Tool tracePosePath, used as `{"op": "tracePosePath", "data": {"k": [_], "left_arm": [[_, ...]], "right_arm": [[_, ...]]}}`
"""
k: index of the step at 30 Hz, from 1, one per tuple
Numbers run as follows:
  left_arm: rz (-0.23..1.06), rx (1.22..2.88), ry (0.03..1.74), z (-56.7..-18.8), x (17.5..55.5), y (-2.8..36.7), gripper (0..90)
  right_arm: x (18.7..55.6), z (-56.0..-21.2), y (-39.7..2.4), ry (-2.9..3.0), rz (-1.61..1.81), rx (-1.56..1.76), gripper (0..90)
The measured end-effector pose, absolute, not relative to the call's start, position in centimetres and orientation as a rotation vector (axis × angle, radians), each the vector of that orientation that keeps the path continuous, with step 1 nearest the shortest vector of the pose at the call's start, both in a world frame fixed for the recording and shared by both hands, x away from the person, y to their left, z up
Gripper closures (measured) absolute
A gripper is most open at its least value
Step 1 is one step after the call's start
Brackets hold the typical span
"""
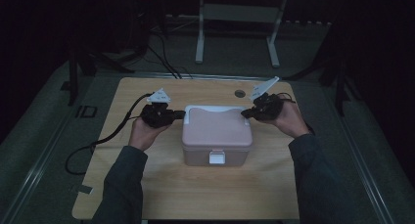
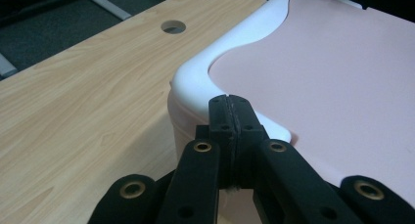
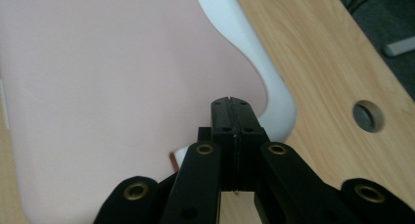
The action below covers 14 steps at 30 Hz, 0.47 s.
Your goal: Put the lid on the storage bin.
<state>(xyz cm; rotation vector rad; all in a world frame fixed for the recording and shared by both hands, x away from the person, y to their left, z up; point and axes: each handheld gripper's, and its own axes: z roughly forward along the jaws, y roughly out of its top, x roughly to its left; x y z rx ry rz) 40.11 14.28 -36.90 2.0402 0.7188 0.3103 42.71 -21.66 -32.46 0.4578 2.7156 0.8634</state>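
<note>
Pink-lidded box (image 1: pixel 217 135), one, lid closed, contents hidden, sits mid-tabletop (image 1: pixel 147 185). Left gripper (image 1: pixel 182 114) and right gripper (image 1: pixel 244 114): jaws fully closed, empty, one at each rear corner. One round hole (image 1: pixel 239 93) lies beyond.

Dim lab: lone wooden table (image 1: pixel 147 185), metal stand (image 1: pixel 238 18), cables (image 1: pixel 161 57).

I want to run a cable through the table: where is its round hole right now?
In the high view the round hole sits near the table's far edge, just beyond the pink box, nearer the right tongs.
</note>
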Motion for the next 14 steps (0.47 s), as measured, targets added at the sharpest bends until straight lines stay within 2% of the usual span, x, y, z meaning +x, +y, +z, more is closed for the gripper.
{"op": "tracePosePath", "data": {"k": [8, 14], "left_arm": [[0.359, 2.017, 0.742, -36.1, 39.3, 16.3, 87.7], [0.371, 2.008, 0.774, -37.0, 38.5, 17.9, 86.5]], "right_arm": [[41.2, -31.7, -24.1, 2.619, 0.890, 0.505, 90.0], [40.1, -32.7, -26.5, 2.586, 0.875, 0.564, 89.7]]}}
